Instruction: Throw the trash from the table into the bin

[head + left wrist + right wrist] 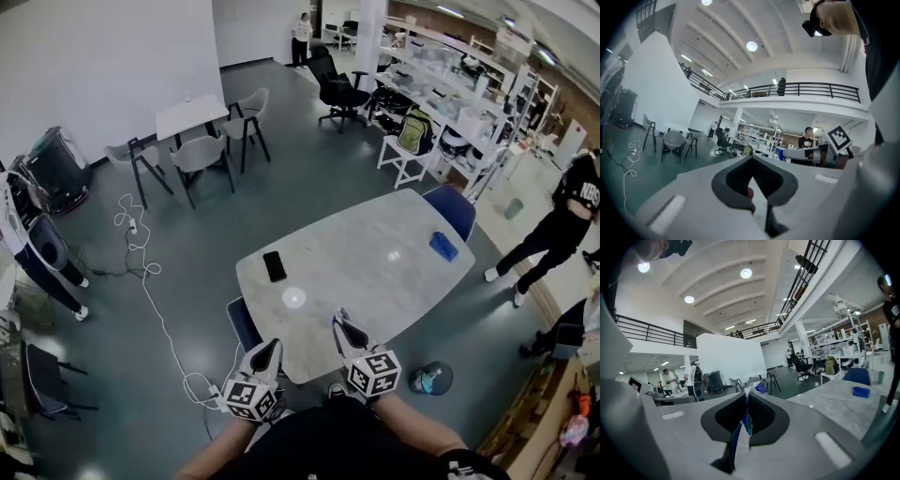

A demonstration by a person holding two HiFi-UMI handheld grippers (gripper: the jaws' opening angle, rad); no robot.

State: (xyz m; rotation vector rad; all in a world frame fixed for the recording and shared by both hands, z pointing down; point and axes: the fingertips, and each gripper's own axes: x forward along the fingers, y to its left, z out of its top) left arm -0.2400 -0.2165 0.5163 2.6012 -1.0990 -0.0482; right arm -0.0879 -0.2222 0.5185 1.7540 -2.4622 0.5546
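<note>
Both grippers hover over the near edge of the pale marble table. My right gripper is shut on a thin blue and white wrapper, whose tip pokes out past the jaws in the right gripper view. My left gripper is held beside it with its jaws together; a small red speck shows between the pads and I cannot tell what it is. A blue packet lies at the table's far right. The round bin stands on the floor to my right, with some trash in it.
A black phone lies on the table's left part. Blue chairs stand at the far right corner and under the near left edge. A white cable runs across the floor at left. A person in black walks at right.
</note>
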